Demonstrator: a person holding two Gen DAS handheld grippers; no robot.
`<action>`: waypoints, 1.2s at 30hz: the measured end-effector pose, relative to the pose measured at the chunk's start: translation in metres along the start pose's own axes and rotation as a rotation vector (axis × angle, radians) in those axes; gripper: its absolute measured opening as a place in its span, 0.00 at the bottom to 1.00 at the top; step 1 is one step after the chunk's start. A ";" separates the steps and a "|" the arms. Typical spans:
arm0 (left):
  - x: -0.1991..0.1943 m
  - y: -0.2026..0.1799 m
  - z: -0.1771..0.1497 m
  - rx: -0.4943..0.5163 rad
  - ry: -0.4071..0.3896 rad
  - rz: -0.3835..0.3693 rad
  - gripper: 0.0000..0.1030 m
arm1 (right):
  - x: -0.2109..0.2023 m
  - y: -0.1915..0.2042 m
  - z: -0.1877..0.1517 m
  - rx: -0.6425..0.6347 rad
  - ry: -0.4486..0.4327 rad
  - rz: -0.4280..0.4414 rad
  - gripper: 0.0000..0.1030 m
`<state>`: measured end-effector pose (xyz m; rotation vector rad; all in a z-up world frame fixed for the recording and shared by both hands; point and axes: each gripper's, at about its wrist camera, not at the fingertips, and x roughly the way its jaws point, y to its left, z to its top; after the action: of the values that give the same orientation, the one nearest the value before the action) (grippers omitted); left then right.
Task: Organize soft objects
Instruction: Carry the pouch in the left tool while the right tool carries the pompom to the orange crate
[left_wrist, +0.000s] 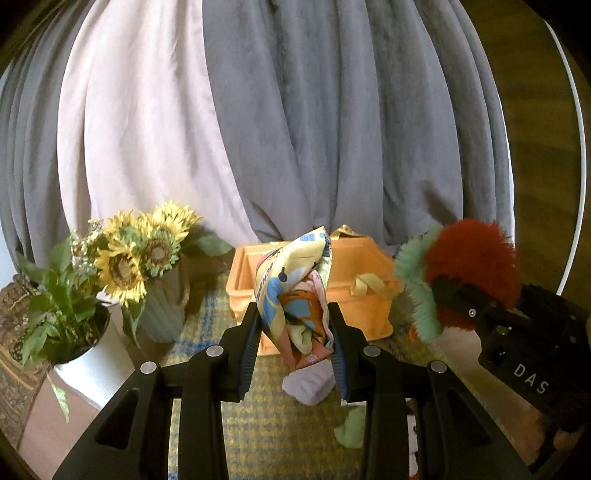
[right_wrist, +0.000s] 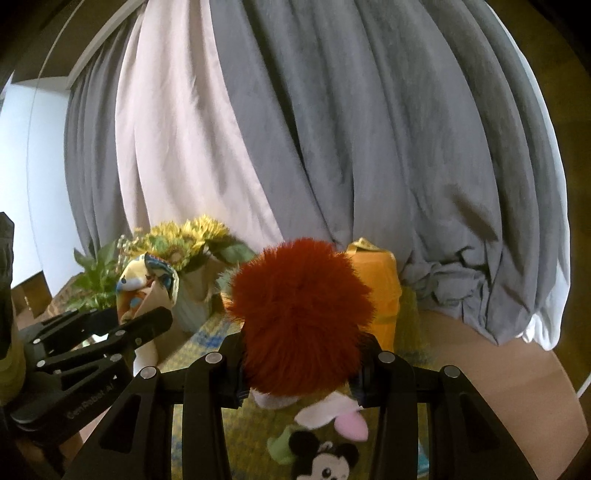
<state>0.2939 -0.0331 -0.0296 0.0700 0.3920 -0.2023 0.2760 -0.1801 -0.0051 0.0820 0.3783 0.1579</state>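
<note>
Left gripper (left_wrist: 295, 332) angled slightly down, pinching bunched patterned scarf (left_wrist: 291, 291); right gripper (right_wrist: 301, 365) likewise, clamping fluffy red plush (right_wrist: 301, 314).

I'm working in a home, a lived-in room: long grey and pale curtains (left_wrist: 332, 129) hang behind, sunflowers (left_wrist: 122, 266) stand in a ribbed vase (left_wrist: 164, 314), a leafy potted plant (left_wrist: 62, 310) beside them, and a yellow checked cloth (left_wrist: 273, 417) covers the bench.
</note>
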 end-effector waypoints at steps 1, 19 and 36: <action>0.002 0.000 0.003 0.000 -0.007 -0.003 0.33 | 0.002 -0.001 0.002 -0.001 -0.002 0.000 0.41; 0.068 0.007 0.054 0.018 -0.063 0.034 0.33 | 0.070 -0.026 0.046 0.003 -0.017 0.003 0.41; 0.170 0.019 0.065 0.047 0.047 0.038 0.34 | 0.178 -0.047 0.059 -0.048 0.134 -0.023 0.41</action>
<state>0.4757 -0.0525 -0.0344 0.1289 0.4329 -0.1729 0.4679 -0.1997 -0.0202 0.0194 0.5089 0.1501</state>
